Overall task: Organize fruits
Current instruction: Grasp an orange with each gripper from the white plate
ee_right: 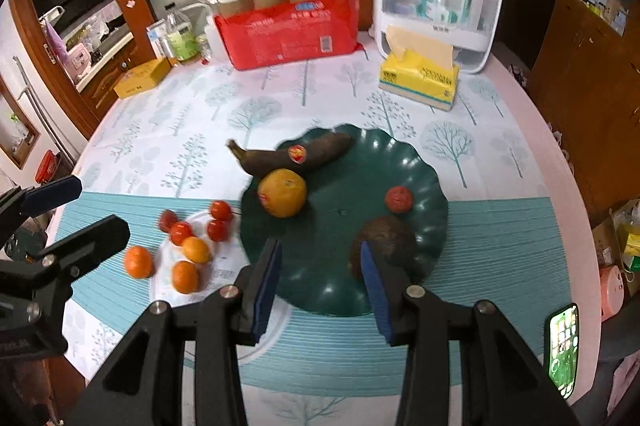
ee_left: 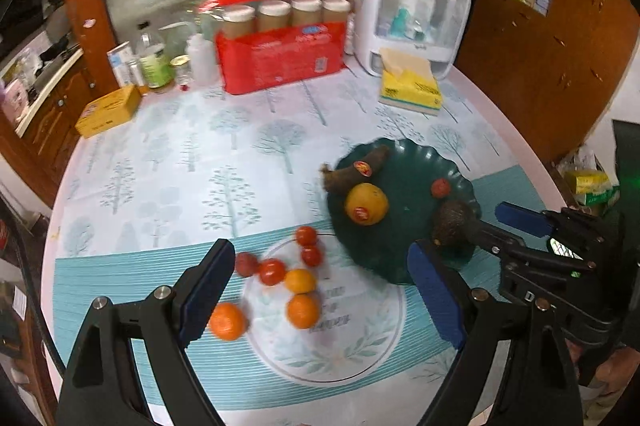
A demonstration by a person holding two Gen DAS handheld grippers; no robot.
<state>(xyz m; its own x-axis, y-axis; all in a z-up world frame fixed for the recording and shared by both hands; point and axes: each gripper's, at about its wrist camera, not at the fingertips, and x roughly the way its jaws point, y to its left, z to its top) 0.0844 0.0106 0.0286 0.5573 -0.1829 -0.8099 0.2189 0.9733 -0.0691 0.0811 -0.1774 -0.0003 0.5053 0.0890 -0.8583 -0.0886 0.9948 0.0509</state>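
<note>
A dark green scalloped plate (ee_left: 408, 193) (ee_right: 344, 177) holds a blackened banana (ee_left: 352, 169) (ee_right: 280, 157), a yellow-orange fruit with a sticker (ee_left: 366, 203) (ee_right: 282, 191), a small red fruit (ee_left: 441, 187) (ee_right: 398, 199) and a dark avocado (ee_left: 454, 222) (ee_right: 386, 234). Left of the plate, cherry tomatoes (ee_left: 272, 272) (ee_right: 180, 232) and small mandarins (ee_left: 303, 310) (ee_right: 185, 276) lie loose on the cloth. My left gripper (ee_left: 320, 290) (ee_right: 76, 216) hovers wide open above them, empty. My right gripper (ee_right: 320, 286) (ee_left: 504, 226) hangs over the plate's near rim beside the avocado, jaws partly apart with nothing between them.
At the table's back stand a red pack of jars (ee_left: 280, 61), a white cosmetics organizer (ee_left: 412, 13), a yellow tissue box (ee_left: 410, 89), bottles (ee_left: 154, 57) and a yellow carton (ee_left: 108, 109). A lit phone (ee_right: 562, 350) lies near the right edge. Wooden cabinets surround the round table.
</note>
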